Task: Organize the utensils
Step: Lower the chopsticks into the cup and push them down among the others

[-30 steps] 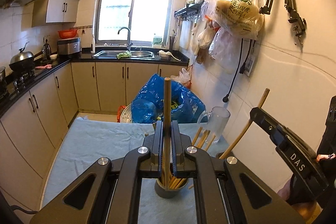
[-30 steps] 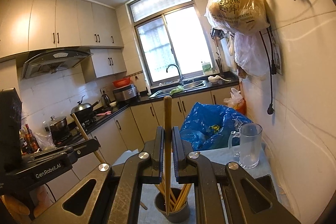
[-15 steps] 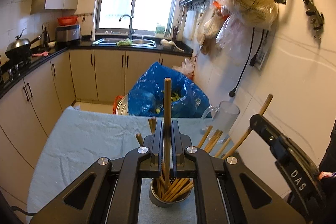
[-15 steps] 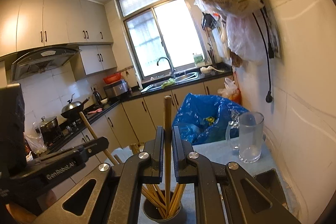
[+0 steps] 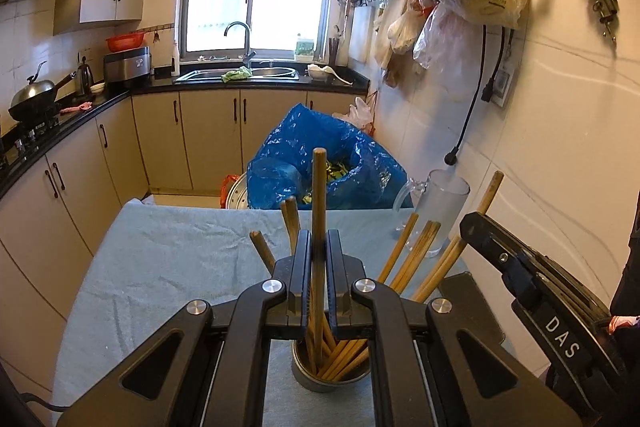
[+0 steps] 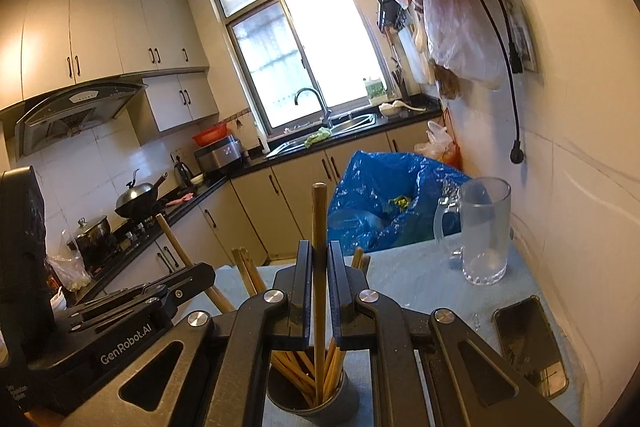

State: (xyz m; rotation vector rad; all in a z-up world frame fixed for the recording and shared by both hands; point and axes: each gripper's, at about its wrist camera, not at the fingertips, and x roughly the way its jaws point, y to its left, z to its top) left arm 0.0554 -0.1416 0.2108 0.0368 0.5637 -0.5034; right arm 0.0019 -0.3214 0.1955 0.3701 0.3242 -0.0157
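Observation:
My left gripper [image 5: 319,247] is shut on a wooden chopstick [image 5: 319,187] that stands upright, its lower end inside a metal cup [image 5: 328,381] with several chopsticks. My right gripper [image 6: 319,259] is shut on another upright chopstick [image 6: 319,227], its lower end in the same cup [image 6: 308,401]. The right gripper also shows in the left wrist view [image 5: 532,291] at the right, its chopstick [image 5: 490,189] sticking up. The left gripper shows in the right wrist view [image 6: 132,311] at the left.
The cup stands on a table with a light blue cloth [image 5: 160,267]. A glass mug [image 6: 484,231] stands at the back right by the tiled wall. A phone [image 6: 528,343] lies at the right. A blue bag [image 5: 324,163] sits behind the table.
Both grippers have come down with their chopsticks, and the lower ends now sit deeper in the cup. The cup and its chopsticks show larger and fuller in both views.

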